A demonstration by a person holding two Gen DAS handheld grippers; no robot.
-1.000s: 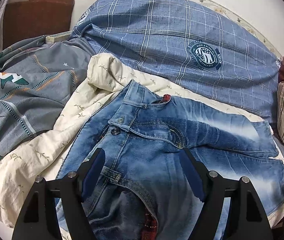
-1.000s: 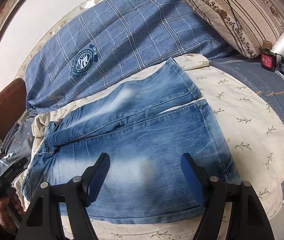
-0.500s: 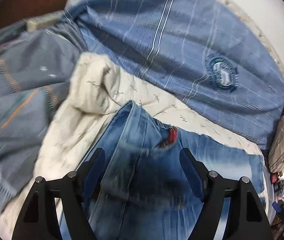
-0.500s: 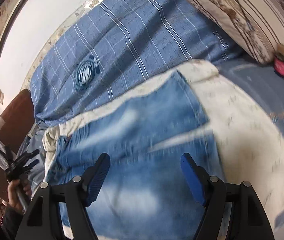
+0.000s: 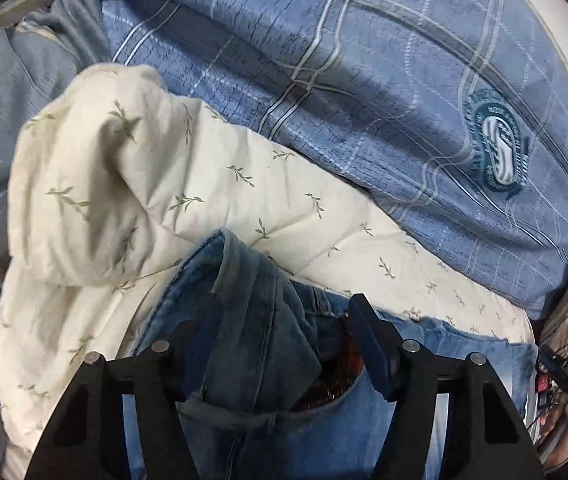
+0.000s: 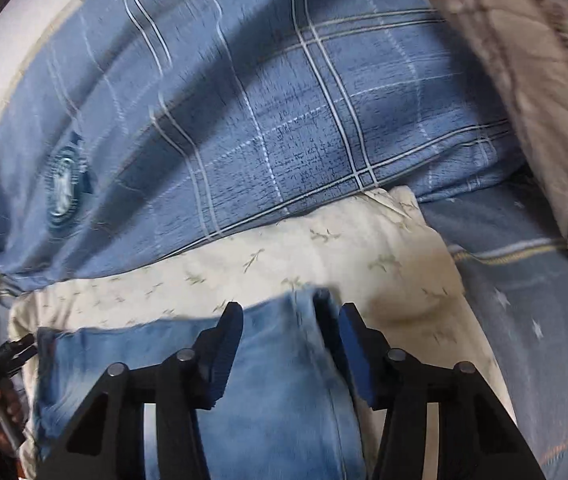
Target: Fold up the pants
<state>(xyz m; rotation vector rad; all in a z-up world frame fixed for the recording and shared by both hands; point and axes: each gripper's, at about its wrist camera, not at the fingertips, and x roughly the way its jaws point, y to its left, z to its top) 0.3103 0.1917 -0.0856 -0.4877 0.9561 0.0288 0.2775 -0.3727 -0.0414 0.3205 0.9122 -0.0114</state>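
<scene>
Blue denim pants (image 5: 252,312) lie on a cream leaf-print quilt (image 5: 132,184) on a bed. In the left wrist view my left gripper (image 5: 276,344) is open, its fingers on either side of the bunched waistband at the far top corner. In the right wrist view the pale leg end (image 6: 284,360) of the pants lies between the fingers of my right gripper (image 6: 290,340), whose jaws stand partly open around the far hem corner. I cannot tell whether the pads touch the cloth.
A blue plaid duvet (image 5: 364,80) with a round badge (image 5: 498,156) lies behind the quilt. A beige striped pillow (image 6: 524,60) is at the far right. A grey star-print sheet (image 6: 524,320) lies to the right of the quilt.
Both grippers have moved forward and down to the far edge of the pants. The right gripper's jaws have narrowed. The left fingers now straddle the waistband.
</scene>
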